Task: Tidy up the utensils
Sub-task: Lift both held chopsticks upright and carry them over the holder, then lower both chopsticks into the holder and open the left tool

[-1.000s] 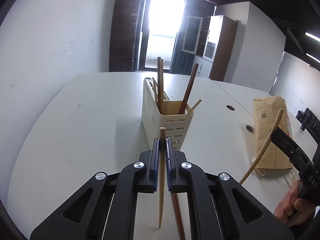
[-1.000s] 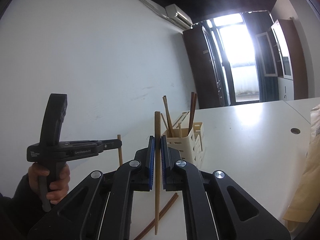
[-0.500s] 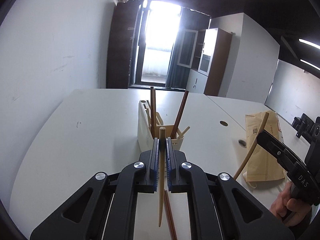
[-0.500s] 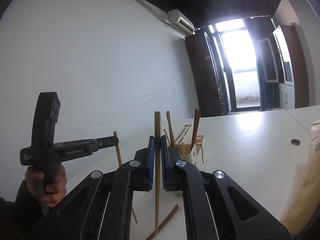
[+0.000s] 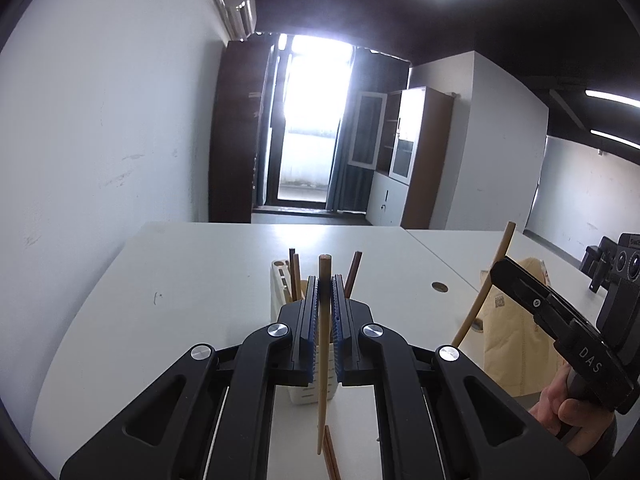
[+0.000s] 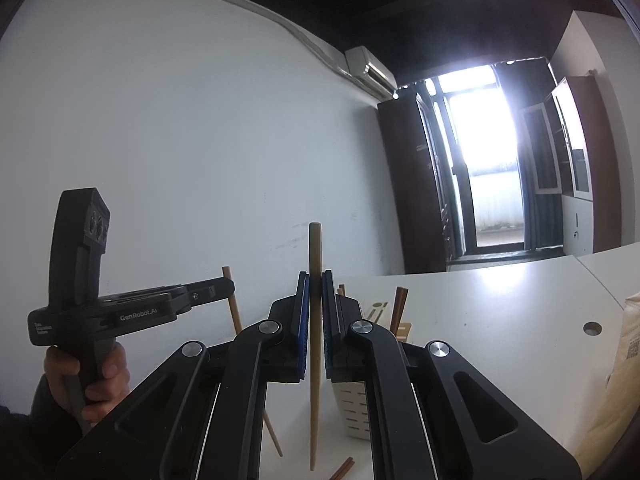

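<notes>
Two grippers: left gripper, right gripper, each clamping one light chopstick. One cream utensil holder, 12 o'clock of left gripper; three dark sticks visible standing in it. Dark chopsticks on white table, 6 o'clock; exact count unclear. One tan paper bag, 3 o'clock.

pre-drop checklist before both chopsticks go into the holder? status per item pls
1. Left gripper shut on the left light chopstick, held near upright: ok.
2. Right gripper shut on the right light chopstick: ok.
3. Both lower tips hang off the white table: ok.
4. Cream utensil holder upright, ahead of both grippers: ok.
5. Free room in the compartments beside the dark chopsticks already standing there: cannot tell, the gripper hides the openings.
6. Table cleared: not ok, a loose dark pair lies below the left gripper.
</notes>
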